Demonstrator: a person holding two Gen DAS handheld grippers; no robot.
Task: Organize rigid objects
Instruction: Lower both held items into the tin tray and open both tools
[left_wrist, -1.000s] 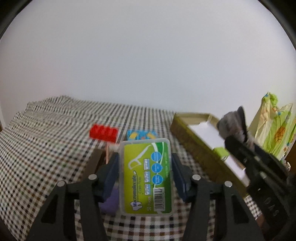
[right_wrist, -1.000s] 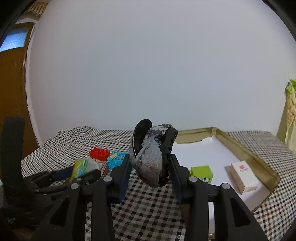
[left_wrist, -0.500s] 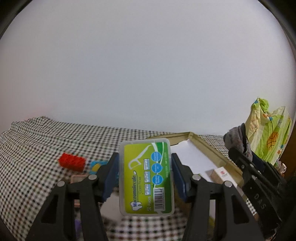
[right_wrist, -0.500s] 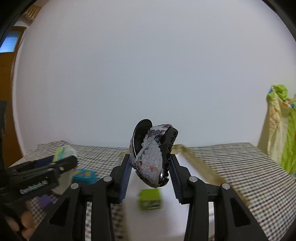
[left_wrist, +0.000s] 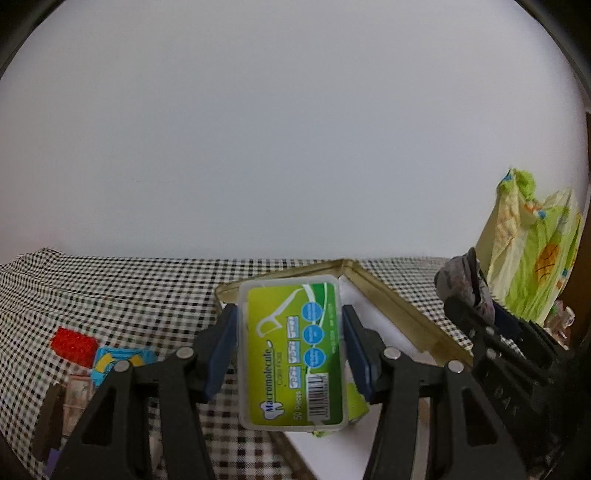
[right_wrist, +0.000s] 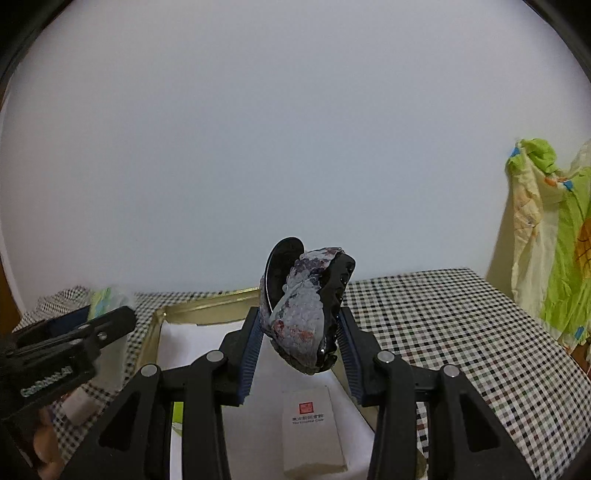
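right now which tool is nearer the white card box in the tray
Right. The right tool, shut on the mottled shell-like object, hangs directly above the white card box in the tray. The left tool, shut on the floss pick box, is off to that box's left.

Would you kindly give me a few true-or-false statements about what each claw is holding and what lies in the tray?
1. The left claw grips a green floss-pick box. True.
2. The right claw is empty. False: it is shut on a grey, scaly-patterned object.
3. A white box with a red square lies in the tray. True.
4. The red brick lies inside the tray. False: it sits on the checked cloth, beside a blue block.
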